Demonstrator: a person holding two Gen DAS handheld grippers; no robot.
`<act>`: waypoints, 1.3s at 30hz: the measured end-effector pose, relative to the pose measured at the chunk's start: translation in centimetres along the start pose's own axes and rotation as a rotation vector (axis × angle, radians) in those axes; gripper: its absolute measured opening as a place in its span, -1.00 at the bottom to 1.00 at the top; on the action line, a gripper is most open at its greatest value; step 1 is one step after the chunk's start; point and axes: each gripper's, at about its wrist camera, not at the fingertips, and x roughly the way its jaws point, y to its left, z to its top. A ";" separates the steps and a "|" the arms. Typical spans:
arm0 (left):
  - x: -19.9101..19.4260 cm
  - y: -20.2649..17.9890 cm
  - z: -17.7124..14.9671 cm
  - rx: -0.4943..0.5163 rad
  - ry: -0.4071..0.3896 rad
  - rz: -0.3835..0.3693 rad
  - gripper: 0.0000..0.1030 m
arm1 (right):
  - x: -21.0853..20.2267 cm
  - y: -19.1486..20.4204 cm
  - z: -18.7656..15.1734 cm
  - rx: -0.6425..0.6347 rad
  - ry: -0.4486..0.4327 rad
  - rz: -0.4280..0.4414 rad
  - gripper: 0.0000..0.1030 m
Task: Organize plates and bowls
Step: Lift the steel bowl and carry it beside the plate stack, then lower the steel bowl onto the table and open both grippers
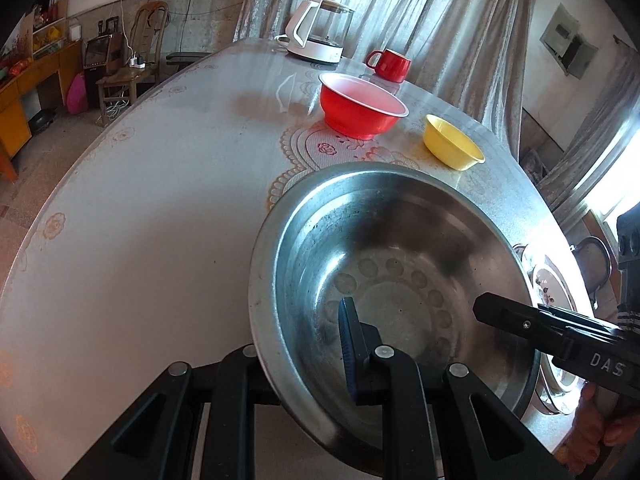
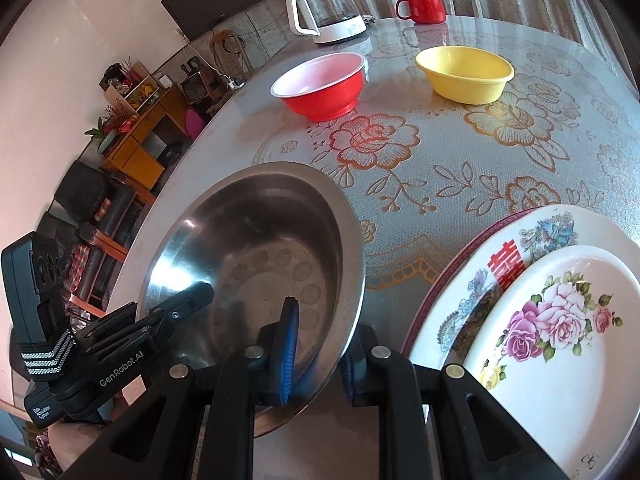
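Note:
A large steel basin (image 1: pixel 400 264) (image 2: pixel 256 256) is at the near edge of the flowered table (image 2: pixel 440 168), held from both sides. My left gripper (image 1: pixel 298 340) is shut on its rim, with one blue pad inside the basin and the other finger under the lip. My right gripper (image 2: pixel 320 340) straddles the opposite rim in the same way, its pads against the wall. Whether the basin rests on the table I cannot tell. A stack of flowered plates (image 2: pixel 560 340) (image 1: pixel 548 280) lies just right of it. Farther back stand a red bowl (image 2: pixel 320 84) (image 1: pixel 360 108) and a yellow bowl (image 2: pixel 464 72) (image 1: pixel 452 144).
A red mug (image 2: pixel 424 6) and a white kettle (image 2: pixel 328 12) stand at the far edge by the curtain. To the left of the basin the tabletop (image 1: pixel 140 220) is bare. A hand (image 1: pixel 592 428) holds the right gripper. Cabinets and chairs stand beyond the table's left side.

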 end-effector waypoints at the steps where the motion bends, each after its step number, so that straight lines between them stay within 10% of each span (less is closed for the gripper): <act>1: 0.0 0.0 0.0 0.001 0.002 0.001 -0.62 | -0.2 0.2 0.0 -0.012 -0.002 -0.003 -0.55; 36: 0.1 -1.6 -0.5 0.009 0.010 -0.001 -0.55 | -4.1 -1.6 0.3 0.012 -0.109 0.003 -0.49; 39: -0.5 -1.4 -0.4 -0.009 -0.005 -0.013 0.06 | -4.1 -1.6 0.2 0.016 -0.110 0.013 -0.49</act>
